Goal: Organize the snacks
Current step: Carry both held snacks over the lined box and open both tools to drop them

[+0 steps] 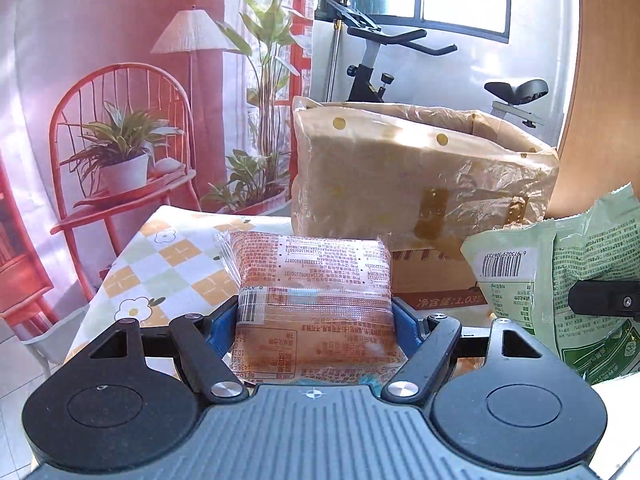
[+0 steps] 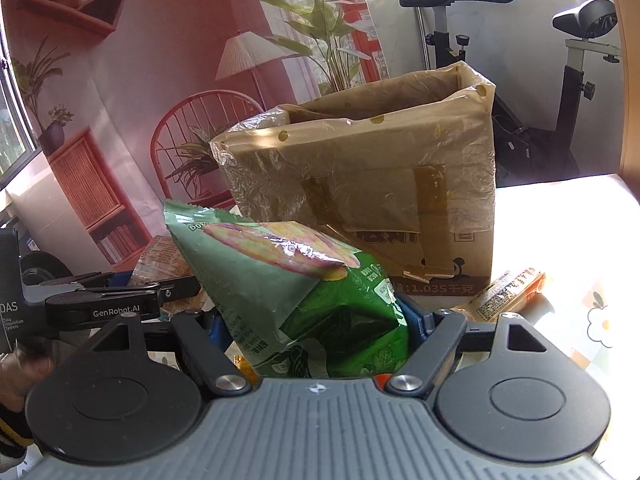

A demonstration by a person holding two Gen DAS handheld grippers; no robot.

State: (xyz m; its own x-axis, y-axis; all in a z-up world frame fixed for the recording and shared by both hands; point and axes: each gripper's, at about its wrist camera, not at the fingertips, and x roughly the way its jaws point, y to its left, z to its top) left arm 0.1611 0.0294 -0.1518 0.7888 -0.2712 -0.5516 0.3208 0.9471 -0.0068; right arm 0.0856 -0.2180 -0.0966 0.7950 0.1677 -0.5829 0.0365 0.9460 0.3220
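Observation:
My left gripper (image 1: 314, 326) is shut on an orange clear-wrapped snack pack (image 1: 312, 280) and holds it above the table, in front of the open cardboard box (image 1: 420, 168) lined with plastic. My right gripper (image 2: 316, 332) is shut on a green snack bag (image 2: 280, 280) and holds it up in front of the same box (image 2: 360, 172). The green bag also shows at the right of the left wrist view (image 1: 560, 280). The left gripper shows at the left of the right wrist view (image 2: 104, 300). Most of the box's inside is hidden.
The table carries a checkered flower-print cloth (image 1: 160, 264). Another orange snack pack (image 2: 504, 292) lies on the table right of the box. An exercise bike (image 2: 520, 80) stands behind the table, and a printed backdrop (image 1: 120, 120) with a chair and plants hangs at the left.

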